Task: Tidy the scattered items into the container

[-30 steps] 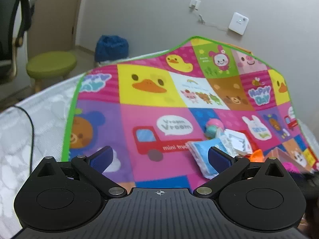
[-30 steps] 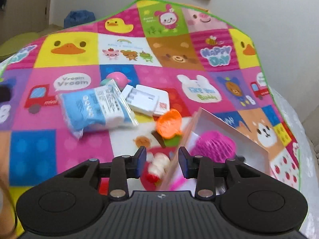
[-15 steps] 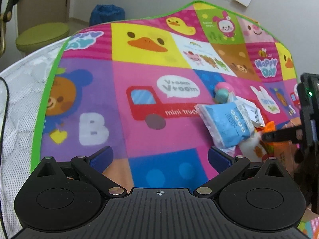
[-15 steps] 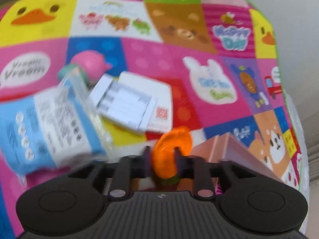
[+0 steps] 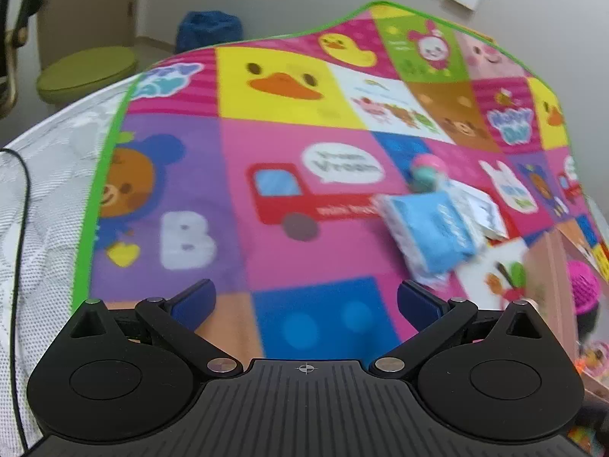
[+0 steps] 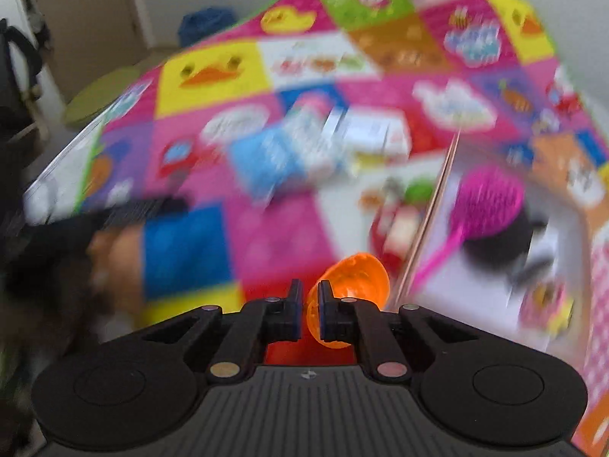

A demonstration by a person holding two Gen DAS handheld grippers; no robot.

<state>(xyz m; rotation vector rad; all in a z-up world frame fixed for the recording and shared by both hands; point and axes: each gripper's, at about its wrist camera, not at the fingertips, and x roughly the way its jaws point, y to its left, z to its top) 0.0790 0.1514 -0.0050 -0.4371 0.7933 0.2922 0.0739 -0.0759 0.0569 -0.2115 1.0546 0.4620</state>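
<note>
My right gripper (image 6: 308, 304) is shut on a translucent orange shell-shaped toy (image 6: 356, 276), held above the mat just left of the open box (image 6: 430, 224). A pink mesh brush (image 6: 489, 200) lies inside the box. A blue tissue pack (image 6: 274, 156), a white packet (image 6: 375, 131) and a red-and-white toy (image 6: 392, 224) lie on the mat; the view is blurred. My left gripper (image 5: 306, 301) hovers open with nothing between its blue pads. The blue tissue pack (image 5: 434, 232) lies ahead to its right, with a pink-and-teal ball (image 5: 426, 169) beyond it.
A colourful cartoon play mat (image 5: 236, 175) covers a white mesh mattress (image 5: 45, 175). The box's wall (image 5: 548, 266) stands at the mat's right. A green stool (image 5: 87, 70) and a blue bag (image 5: 209, 30) sit on the floor beyond. A black cable (image 5: 21, 209) runs along the left.
My right gripper closed on the orange toy and lifted it back toward the box. The left gripper sank a little and tilted down toward the mat, staying open.
</note>
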